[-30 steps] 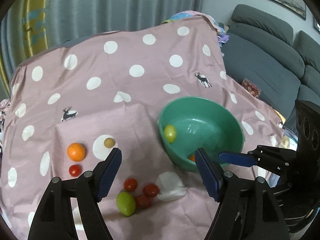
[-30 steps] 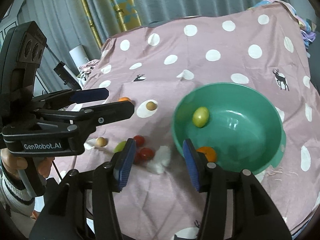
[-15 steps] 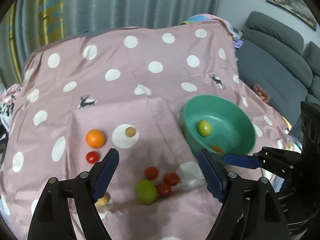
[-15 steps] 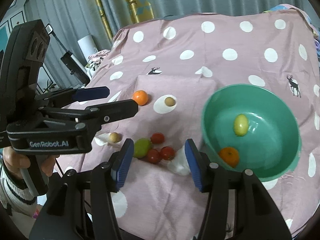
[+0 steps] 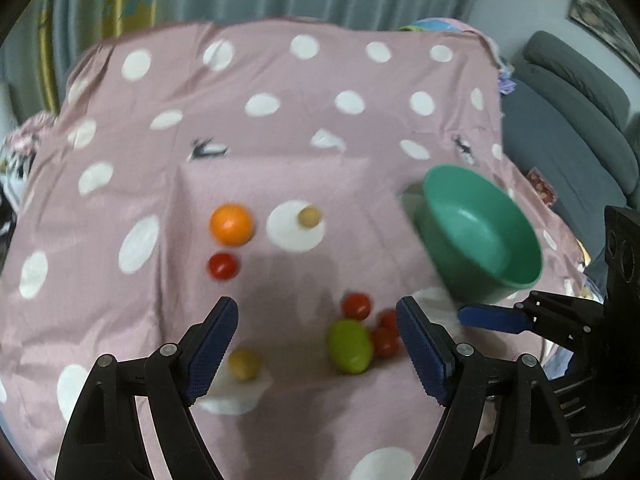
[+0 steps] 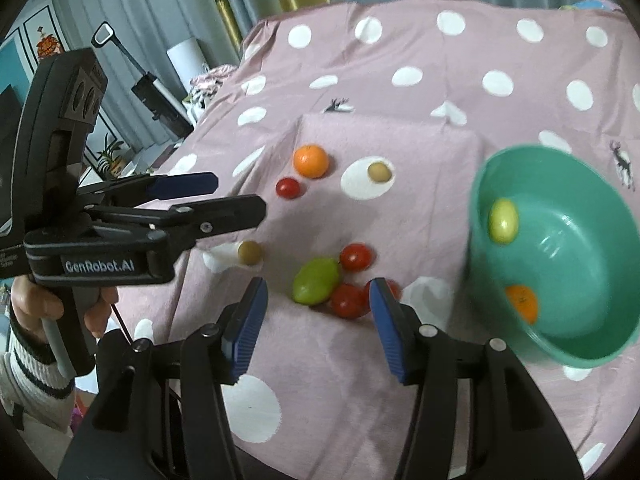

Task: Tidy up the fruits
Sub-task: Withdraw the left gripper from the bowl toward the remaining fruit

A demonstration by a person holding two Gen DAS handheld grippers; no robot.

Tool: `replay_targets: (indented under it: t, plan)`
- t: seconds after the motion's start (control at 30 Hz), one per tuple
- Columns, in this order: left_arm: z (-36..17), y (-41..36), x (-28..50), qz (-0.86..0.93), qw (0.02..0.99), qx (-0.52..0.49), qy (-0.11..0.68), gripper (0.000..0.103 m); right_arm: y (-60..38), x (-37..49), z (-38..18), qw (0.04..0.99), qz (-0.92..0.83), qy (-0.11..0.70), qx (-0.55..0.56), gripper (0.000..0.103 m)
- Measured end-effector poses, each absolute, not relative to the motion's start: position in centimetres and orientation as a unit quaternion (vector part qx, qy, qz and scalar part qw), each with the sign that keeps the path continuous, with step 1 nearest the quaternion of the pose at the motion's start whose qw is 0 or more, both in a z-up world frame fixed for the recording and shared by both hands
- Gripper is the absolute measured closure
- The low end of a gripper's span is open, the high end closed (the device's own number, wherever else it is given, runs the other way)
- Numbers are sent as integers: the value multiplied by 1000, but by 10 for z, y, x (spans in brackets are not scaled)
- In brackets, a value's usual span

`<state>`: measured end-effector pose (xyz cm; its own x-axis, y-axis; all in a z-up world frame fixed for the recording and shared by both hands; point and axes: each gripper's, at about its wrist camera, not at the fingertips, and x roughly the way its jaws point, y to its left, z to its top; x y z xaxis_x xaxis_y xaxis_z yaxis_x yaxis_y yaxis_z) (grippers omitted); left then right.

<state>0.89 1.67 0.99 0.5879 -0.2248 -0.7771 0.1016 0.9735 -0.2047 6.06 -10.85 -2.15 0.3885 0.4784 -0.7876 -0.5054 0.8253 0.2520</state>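
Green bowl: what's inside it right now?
The right wrist view shows a yellow-green fruit and an orange inside the bowl. The near wall hides the bowl's interior in the left wrist view.

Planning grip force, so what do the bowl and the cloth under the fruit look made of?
Bowl: probably hard plastic, a smooth even green with a glossy glint inside. Cloth: thin woven fabric, matte pink with white dots, creased and draping at the edges.

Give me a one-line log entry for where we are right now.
left hand-held gripper: open, empty | right hand-held gripper: open, above green fruit | green bowl: yellow-green fruit, orange | loose: seven
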Motion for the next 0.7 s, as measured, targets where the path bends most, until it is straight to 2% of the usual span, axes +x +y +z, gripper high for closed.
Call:
replay_targets:
  t: [0.5,0.7]
  plan:
    - [-35,46,12,-153,830,-173,507,22,-80,69,-65,779,335,529,18,50]
    - [-38,43,21,-165,822,-174,516,22,-70,80,-73,772,330,543,21,51]
